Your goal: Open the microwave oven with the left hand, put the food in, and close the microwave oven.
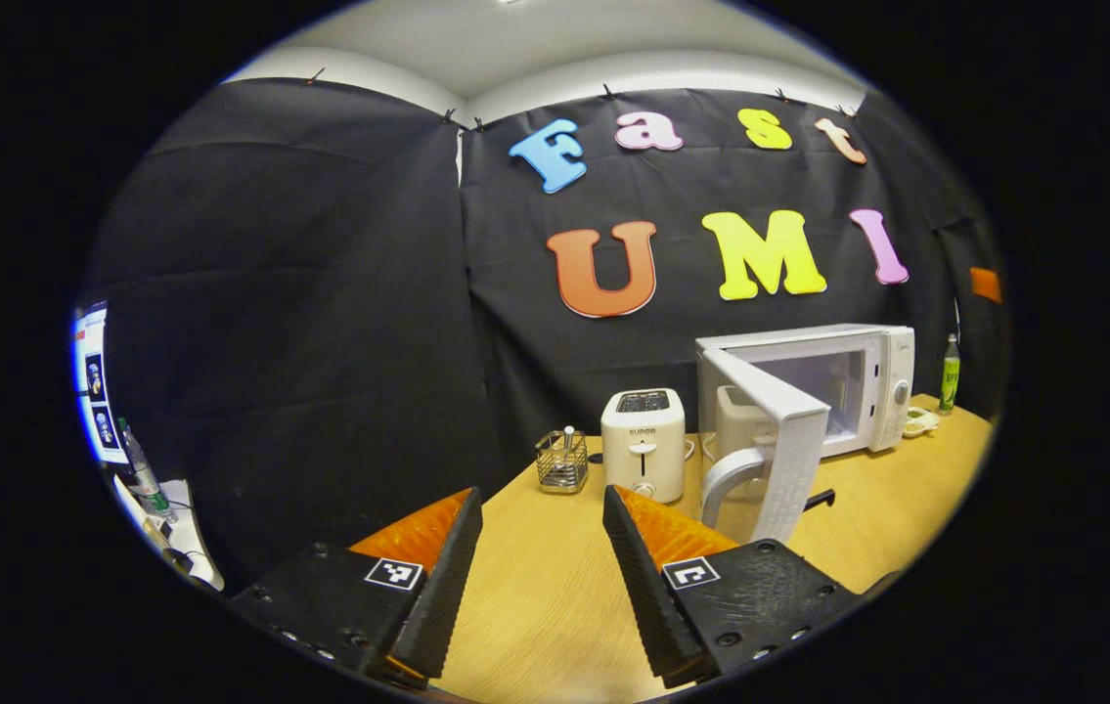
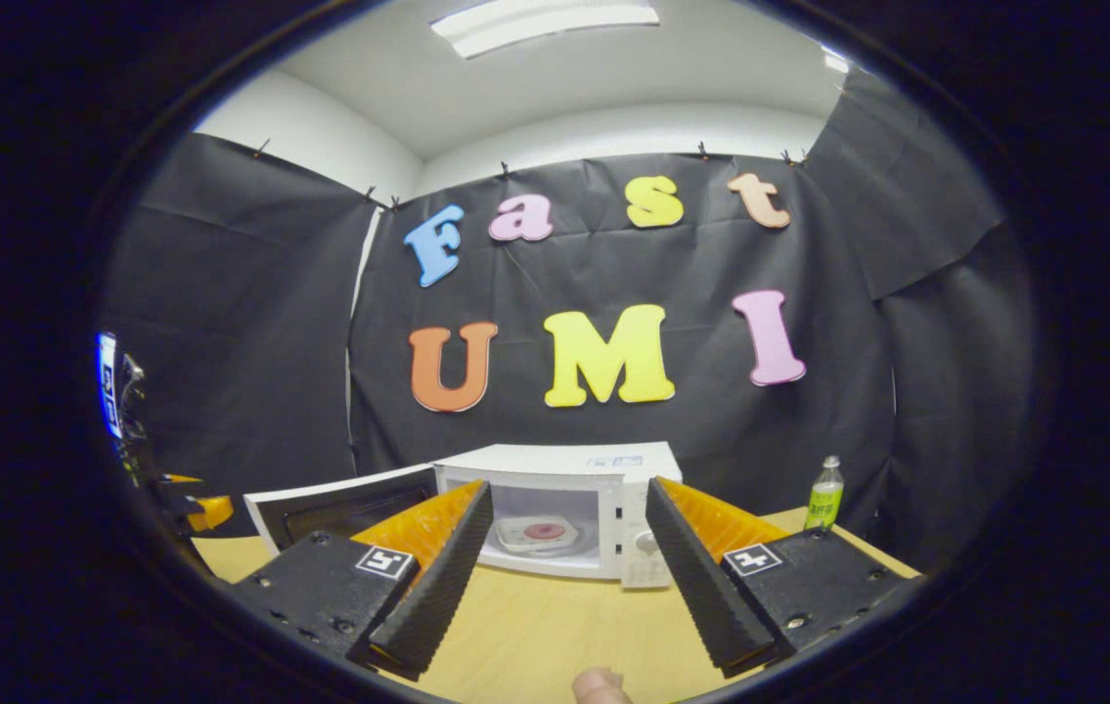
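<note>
The white microwave (image 1: pixel 863 376) stands at the back right of the wooden table (image 1: pixel 535 606), and its door (image 1: pixel 777 460) is swung wide open toward me, with the curved handle (image 1: pixel 723 481) facing left. In the right gripper view the microwave (image 2: pixel 613 467) faces me with its door (image 2: pixel 339 504) hanging open to the left. A white plate with pinkish food (image 2: pixel 540 534) lies inside its cavity. My left gripper (image 1: pixel 543 496) is open and empty, short of the door. My right gripper (image 2: pixel 569 487) is open and empty too, in front of the cavity.
A white toaster (image 1: pixel 643 442) and a wire basket (image 1: pixel 561 460) stand left of the microwave. A green bottle (image 1: pixel 950 376) and a small dish (image 1: pixel 918 422) sit to its right; the bottle (image 2: pixel 824 494) is also in the right gripper view. A fingertip (image 2: pixel 599 686) shows at the bottom edge.
</note>
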Tool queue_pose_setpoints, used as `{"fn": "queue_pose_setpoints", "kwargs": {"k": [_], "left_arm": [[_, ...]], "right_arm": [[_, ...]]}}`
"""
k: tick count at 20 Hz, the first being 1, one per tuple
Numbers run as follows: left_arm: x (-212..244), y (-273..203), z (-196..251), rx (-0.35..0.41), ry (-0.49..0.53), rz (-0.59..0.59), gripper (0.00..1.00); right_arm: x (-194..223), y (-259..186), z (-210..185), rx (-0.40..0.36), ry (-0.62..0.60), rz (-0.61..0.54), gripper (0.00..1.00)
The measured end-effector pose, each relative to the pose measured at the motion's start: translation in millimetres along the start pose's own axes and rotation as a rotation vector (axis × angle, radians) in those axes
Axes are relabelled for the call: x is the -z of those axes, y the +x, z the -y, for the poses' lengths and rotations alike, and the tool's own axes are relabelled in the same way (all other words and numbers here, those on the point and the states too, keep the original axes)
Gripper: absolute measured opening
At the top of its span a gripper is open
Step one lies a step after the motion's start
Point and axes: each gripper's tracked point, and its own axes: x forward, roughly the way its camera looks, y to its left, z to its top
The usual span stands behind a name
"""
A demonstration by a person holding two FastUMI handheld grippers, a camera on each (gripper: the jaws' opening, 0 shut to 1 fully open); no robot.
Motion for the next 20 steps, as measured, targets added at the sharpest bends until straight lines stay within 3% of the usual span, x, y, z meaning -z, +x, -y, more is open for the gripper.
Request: {"fn": "queue_pose_setpoints", "kwargs": {"k": [1,2,3,4,5,6,8,10,13,20], "left_arm": [[-1,1,3,0.002,0.006,0.003,0.74],[-3,6,-1,-0.031,0.009,0.012,0.61],[-2,9,-5,-0.054,0.003,0.012,0.49],[0,10,-4,-0.047,-0.009,0.012,0.24],[3,12,3,-0.022,-0.026,0.008,0.26],[5,12,15,0.039,-0.051,0.013,0.22],[0,20,14,0.039,-0.088,0.032,0.0],[6,22,29,0.107,-0.129,0.014,0.05],[10,23,45,0.171,-0.154,0.002,0.0],[11,25,92,0.272,-0.142,-0.006,0.0]], "right_arm": [[-7,-11,-2,-0.01,-0.011,-0.008,1.0],[-13,-21,-3,-0.023,-0.018,-0.009,0.91],[-18,-28,-3,-0.031,-0.027,-0.012,1.0],[-22,-35,-1,-0.034,-0.038,-0.009,1.0],[-28,-42,0,-0.037,-0.042,-0.005,1.0],[-29,-49,1,-0.035,-0.044,-0.006,1.0],[-36,-59,2,-0.042,-0.027,-0.008,1.0],[-42,-68,4,-0.051,-0.012,-0.012,1.0],[-47,-77,10,-0.05,-0.01,-0.034,1.0],[-47,-93,25,-0.038,-0.029,-0.028,1.0]]}}
